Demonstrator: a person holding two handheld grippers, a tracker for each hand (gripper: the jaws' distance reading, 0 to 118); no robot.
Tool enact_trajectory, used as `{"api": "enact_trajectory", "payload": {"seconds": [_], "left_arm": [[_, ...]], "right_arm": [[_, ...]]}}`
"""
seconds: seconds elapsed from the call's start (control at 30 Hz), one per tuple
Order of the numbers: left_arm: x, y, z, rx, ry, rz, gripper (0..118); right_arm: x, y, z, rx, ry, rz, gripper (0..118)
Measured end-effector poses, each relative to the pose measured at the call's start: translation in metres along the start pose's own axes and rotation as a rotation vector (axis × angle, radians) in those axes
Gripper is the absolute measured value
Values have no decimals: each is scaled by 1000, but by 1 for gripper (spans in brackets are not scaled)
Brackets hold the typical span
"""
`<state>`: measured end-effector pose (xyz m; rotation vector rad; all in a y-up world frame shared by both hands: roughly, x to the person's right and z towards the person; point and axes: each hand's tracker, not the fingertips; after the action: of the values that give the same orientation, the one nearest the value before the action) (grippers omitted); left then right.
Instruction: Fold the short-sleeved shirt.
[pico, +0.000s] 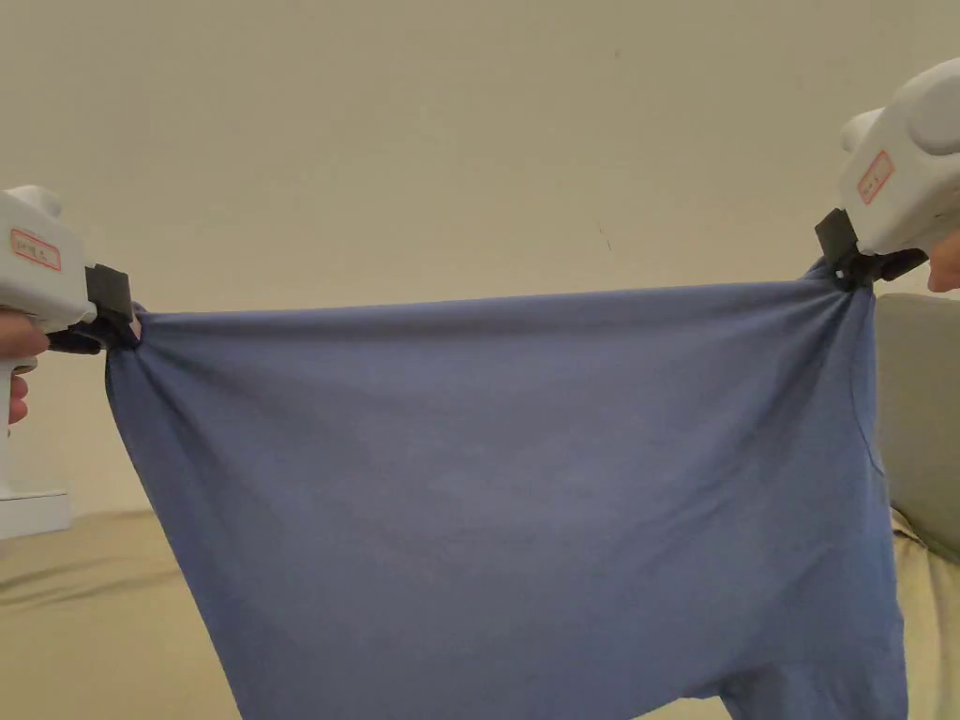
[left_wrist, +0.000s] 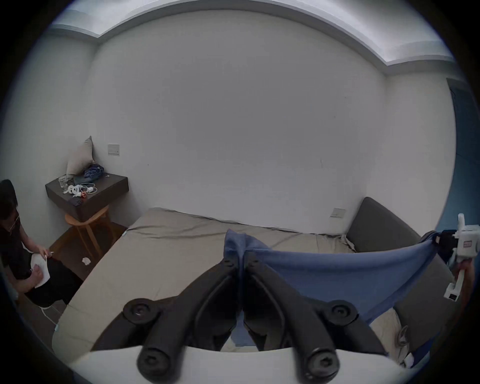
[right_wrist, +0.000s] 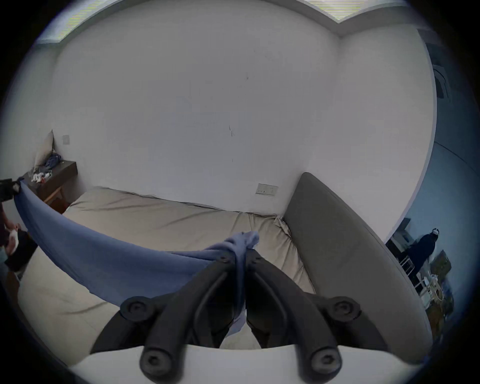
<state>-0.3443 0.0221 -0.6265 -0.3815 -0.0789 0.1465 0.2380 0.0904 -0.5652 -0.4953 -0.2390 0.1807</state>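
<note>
Each claw body carries a red-bordered sticker, left (pico: 36, 249) and right (pico: 875, 177), but neither sticker's print is legible.

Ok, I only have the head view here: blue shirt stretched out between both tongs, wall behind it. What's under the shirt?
Observer: A bed with a tan sheet lies below the hanging shirt.
Operator: Are the left tongs really closed on cloth?
Observer: Yes. In the left gripper view the left tongs have both jaws pressed on a bunched fold of fabric.
Operator: And the right ones?
Observer: The same: the right tongs pinch a gathered wad that pokes out past the tips.
Operator: Anyone nearby?
Observer: A person sits beside the bed on the left, holding paper.
</note>
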Motion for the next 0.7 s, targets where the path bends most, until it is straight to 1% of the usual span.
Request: {"api": "enact_trajectory", "payload": {"seconds": [0.07,0.13,0.23,0.3,0.4,0.43,0.5,0.53,0.63,0.7], "left_arm": [[0,13,-9,-12,5,28,0],[0,21,-18,-26,25,36,0],[2,31,-26,-11,51,49,0],[2,36,-35,-2,66,55,0],[4,32,-50,-1,73,69,0],[4,28,-57,-12,79,77,0],[3,12,-75,-46,73,87,0],[2,2,-84,-66,75,81,0],[-4,-36,-119,-157,104,37,0],[-10,-69,-142,-222,95,63,0]], "right_arm": [[-3,22,-6,-23,-5,13,8],[-12,30,-4,-21,-15,-25,8],[-21,39,-14,-50,-14,-54,8],[-30,42,-27,-55,-21,-33,8],[-39,35,-42,-59,-33,-36,8],[-43,31,-49,-65,-34,-24,8],[-58,13,-73,-96,-48,97,8],[-60,6,-90,-111,-50,122,8],[-72,-31,-133,-183,4,125,8],[-83,-62,-162,-215,35,129,8]]}}
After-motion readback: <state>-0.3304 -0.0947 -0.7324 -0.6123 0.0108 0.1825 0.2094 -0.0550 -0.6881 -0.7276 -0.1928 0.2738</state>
